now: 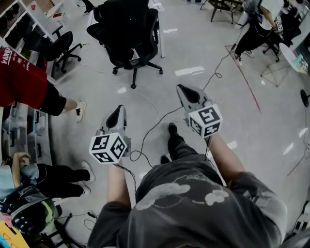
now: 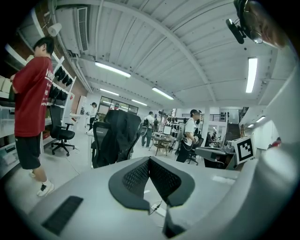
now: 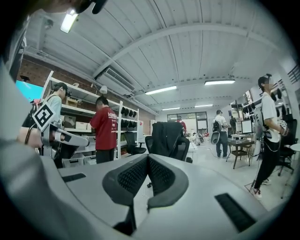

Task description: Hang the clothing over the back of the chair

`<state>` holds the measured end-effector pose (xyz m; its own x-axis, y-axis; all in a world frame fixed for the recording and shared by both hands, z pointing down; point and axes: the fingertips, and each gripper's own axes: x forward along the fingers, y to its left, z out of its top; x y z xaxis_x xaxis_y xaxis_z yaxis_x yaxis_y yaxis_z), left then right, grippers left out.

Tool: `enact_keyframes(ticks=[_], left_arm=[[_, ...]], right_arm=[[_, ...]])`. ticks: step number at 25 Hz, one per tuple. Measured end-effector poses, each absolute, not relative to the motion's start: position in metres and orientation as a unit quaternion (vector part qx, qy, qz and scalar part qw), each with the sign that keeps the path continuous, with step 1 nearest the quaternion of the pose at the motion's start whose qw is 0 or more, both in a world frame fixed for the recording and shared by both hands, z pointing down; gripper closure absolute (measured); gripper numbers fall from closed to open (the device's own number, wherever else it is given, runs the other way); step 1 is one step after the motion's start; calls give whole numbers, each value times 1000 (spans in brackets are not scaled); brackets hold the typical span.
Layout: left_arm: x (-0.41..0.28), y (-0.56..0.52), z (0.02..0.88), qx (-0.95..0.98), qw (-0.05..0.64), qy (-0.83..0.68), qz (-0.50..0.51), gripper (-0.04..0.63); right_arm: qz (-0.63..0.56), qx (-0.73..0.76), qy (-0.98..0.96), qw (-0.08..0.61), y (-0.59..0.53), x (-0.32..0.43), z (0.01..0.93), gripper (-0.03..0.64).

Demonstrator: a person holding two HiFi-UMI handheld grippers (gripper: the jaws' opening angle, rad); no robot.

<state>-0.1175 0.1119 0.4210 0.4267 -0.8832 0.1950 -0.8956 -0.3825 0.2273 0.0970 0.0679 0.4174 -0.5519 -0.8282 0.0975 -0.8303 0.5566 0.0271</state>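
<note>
A black office chair (image 1: 131, 41) stands on the floor ahead of me, with dark clothing (image 1: 121, 12) draped over its back. Both gripper views show that chair (image 2: 104, 145) (image 3: 180, 146) and the hanging clothing (image 2: 124, 131) (image 3: 165, 135) some way beyond the jaws. My left gripper (image 1: 117, 116) (image 2: 149, 162) is shut with nothing between its pads. My right gripper (image 1: 185, 93) (image 3: 147, 159) is also shut and empty. Both are held in mid-air, well short of the chair and pointing towards it.
A person in a red shirt (image 1: 24, 82) stands at the shelves on the left, near a second office chair (image 1: 60, 48). Someone crouches at lower left (image 1: 43, 177), and another person (image 1: 256, 34) is at upper right. Cables (image 1: 155, 126) trail over the floor between me and the chair.
</note>
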Motion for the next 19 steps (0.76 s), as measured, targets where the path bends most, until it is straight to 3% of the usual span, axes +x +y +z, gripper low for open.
enact_keyframes(ticks=[19], left_arm=[[-84,134,433,849,159,-503,19,594]], right_arm=[[11,463,-884,61,85,117,423,626]])
